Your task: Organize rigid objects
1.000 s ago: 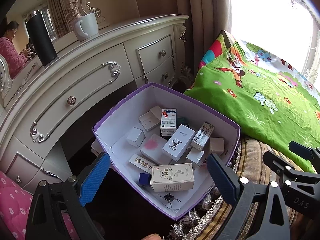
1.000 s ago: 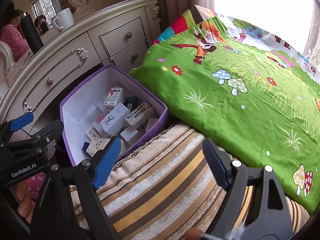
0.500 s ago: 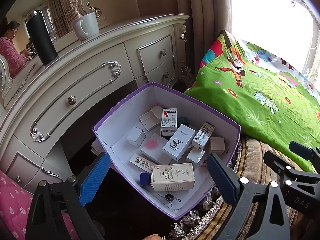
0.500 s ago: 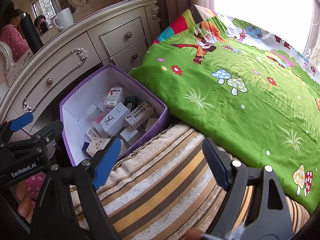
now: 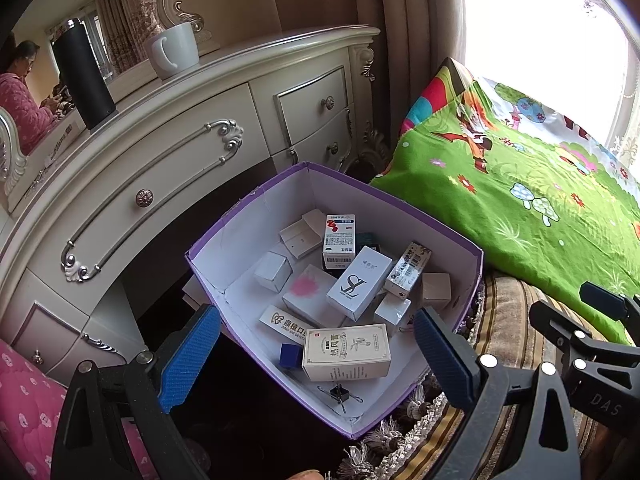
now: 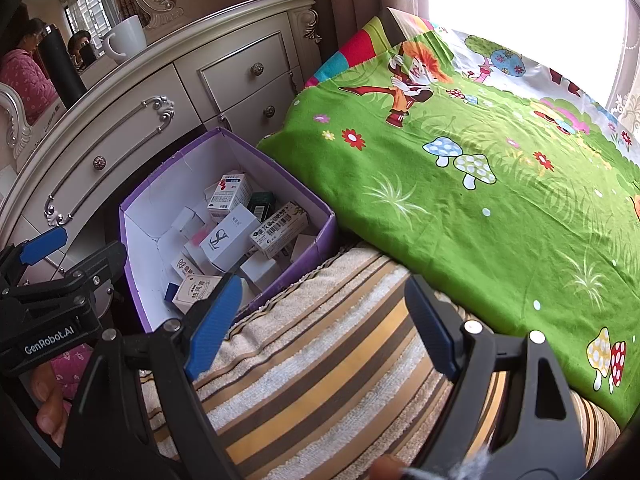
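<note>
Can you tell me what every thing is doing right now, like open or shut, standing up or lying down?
Left hand-held gripper: open, holding nothing.
Right hand-held gripper: open, holding nothing.
Purple box: no lid on, small boxes jumbled inside.
Box with green writing: lying flat.
Red and blue box: propped up, leaning.
Binder clip: lying on the box floor.
Drawers: shut.
White mug: upright on the dresser.
Black flask: upright, capped.

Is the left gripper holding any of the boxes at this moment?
No. The left gripper is open above the purple box, its blue pads spread wide with nothing between them, and the small cartons lie loose inside.
</note>
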A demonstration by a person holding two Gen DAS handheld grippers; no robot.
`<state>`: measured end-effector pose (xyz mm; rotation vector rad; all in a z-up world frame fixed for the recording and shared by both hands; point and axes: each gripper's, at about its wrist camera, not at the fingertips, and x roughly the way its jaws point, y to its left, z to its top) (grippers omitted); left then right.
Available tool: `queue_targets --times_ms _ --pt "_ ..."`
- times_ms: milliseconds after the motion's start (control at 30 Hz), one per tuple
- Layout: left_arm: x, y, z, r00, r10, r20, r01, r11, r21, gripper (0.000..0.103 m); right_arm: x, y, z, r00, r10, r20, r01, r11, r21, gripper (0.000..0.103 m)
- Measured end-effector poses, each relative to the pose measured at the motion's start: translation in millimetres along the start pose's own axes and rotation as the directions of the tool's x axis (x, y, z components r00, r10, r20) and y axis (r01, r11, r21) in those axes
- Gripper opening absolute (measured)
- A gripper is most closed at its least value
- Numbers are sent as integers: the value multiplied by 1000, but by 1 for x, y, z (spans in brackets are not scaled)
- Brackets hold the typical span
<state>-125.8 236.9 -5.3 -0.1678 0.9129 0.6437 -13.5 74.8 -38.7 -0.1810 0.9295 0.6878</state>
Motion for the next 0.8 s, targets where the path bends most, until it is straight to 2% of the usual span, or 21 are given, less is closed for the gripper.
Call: queue_targets --times_ms 567,733,800 --pt "2 1 -1 1000 26 -2 -26 1000 -3 98 0 0 0 1000 0 -1 0 1000 0 85" --pt "3 2 -3 999 29 19 -28 1000 -13 98 1 0 0 1000 -2 -2 2 1000 0 85" --pt "4 2 -3 1000 17 12 -17 1000 -20 103 3 0 -3 1000 -4 -2 4 1000 0 85"
